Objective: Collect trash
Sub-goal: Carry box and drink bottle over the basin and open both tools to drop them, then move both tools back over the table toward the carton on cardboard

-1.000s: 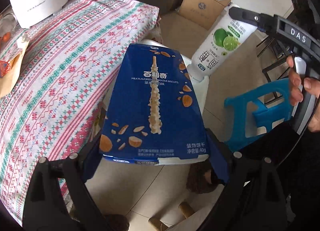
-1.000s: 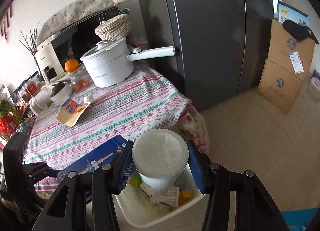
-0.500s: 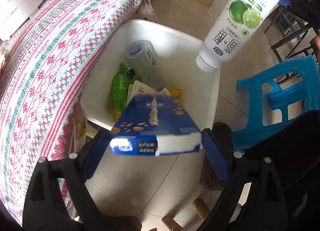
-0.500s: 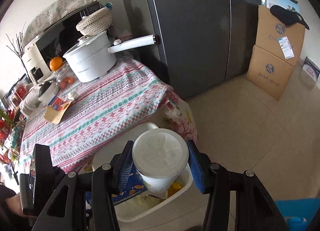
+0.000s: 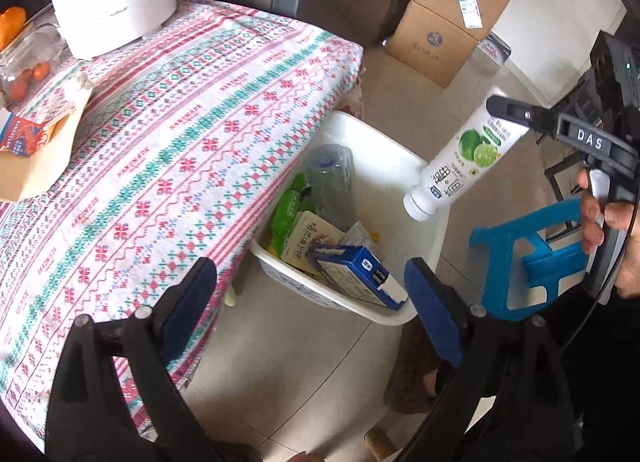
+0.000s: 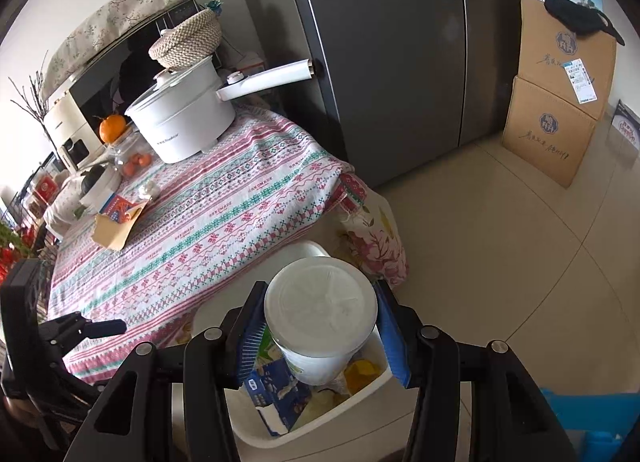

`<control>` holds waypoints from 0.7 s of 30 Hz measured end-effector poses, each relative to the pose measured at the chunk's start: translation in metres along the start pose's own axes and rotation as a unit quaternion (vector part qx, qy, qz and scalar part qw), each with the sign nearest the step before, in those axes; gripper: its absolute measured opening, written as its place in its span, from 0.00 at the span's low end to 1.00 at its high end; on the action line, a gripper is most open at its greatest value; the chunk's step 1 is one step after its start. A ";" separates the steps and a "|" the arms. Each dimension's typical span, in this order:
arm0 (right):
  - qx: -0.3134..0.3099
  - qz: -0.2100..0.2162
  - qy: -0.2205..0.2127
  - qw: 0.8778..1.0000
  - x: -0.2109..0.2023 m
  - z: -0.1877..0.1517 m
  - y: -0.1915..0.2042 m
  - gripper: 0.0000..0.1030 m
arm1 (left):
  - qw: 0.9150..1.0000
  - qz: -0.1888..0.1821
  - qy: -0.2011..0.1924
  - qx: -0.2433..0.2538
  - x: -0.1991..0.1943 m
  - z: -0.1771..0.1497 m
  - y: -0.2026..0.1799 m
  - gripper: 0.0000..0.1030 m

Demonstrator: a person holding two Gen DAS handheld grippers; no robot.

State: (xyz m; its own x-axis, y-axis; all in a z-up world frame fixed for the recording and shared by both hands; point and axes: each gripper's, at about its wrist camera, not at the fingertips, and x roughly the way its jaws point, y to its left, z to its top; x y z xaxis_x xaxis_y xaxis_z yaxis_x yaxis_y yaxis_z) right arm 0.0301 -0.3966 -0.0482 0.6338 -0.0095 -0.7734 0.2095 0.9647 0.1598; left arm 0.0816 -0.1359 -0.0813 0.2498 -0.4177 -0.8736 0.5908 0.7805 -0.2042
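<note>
bin [image 6: 372, 386] floor under bottle [image 6: 320, 318]

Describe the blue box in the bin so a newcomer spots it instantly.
Find the table with the patterned cloth; a white bin stands on the floor at its corner. The blue box lies tilted against the bin's near wall, atop the wrappers. It is the only dark blue item there, with a white end flap.
</note>
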 end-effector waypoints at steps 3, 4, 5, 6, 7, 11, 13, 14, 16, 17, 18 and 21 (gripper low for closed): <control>0.002 -0.003 0.013 1.000 0.011 0.001 0.003 0.52 | 1.000 0.002 -0.014 -0.028 -0.008 0.001 0.019 0.93; 0.002 -0.004 0.018 1.000 0.016 0.000 0.003 0.52 | 0.999 0.003 -0.018 -0.037 -0.011 0.001 0.024 0.93; 0.003 -0.006 0.024 1.000 0.020 0.000 0.004 0.52 | 0.999 0.004 -0.021 -0.044 -0.014 0.001 0.028 0.93; 0.003 -0.008 0.030 1.000 0.024 -0.001 0.004 0.52 | 0.998 0.005 -0.024 -0.051 -0.016 0.001 0.032 0.93; 0.003 -0.011 0.034 0.999 0.028 -0.002 0.005 0.52 | 0.998 0.006 -0.028 -0.056 -0.019 0.000 0.037 0.93; 0.001 -0.020 0.046 0.999 0.039 -0.003 0.007 0.52 | 0.996 0.016 -0.045 -0.073 -0.028 -0.001 0.047 0.93; 0.005 -0.019 0.052 0.998 0.043 -0.004 0.006 0.52 | 0.996 0.020 -0.053 -0.076 -0.032 -0.002 0.051 0.93; 0.009 -0.014 0.055 0.998 0.044 -0.004 0.006 0.52 | 0.995 0.022 -0.055 -0.077 -0.033 -0.002 0.053 0.93; 0.020 -0.006 0.056 0.998 0.045 -0.003 0.006 0.53 | 0.995 0.024 -0.058 -0.078 -0.035 -0.002 0.055 0.93; 0.022 -0.001 0.056 0.998 0.044 -0.001 0.007 0.55 | 0.995 0.026 -0.060 -0.079 -0.036 -0.002 0.055 0.93; 0.023 0.002 0.052 0.998 0.042 0.000 0.008 0.62 | 0.994 0.029 -0.062 -0.080 -0.038 -0.002 0.057 0.93; 0.018 0.007 0.035 0.999 0.034 0.004 0.017 0.72 | 0.994 0.036 -0.069 -0.080 -0.042 -0.002 0.060 0.93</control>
State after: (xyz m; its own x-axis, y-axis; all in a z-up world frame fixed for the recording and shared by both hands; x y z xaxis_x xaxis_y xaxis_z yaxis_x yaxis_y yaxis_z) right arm 0.0580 -0.3817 -0.0693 0.5829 0.0240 -0.8122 0.2280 0.9545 0.1919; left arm 0.1047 -0.0707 -0.0576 0.3972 -0.4091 -0.8215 0.4413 0.8700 -0.2199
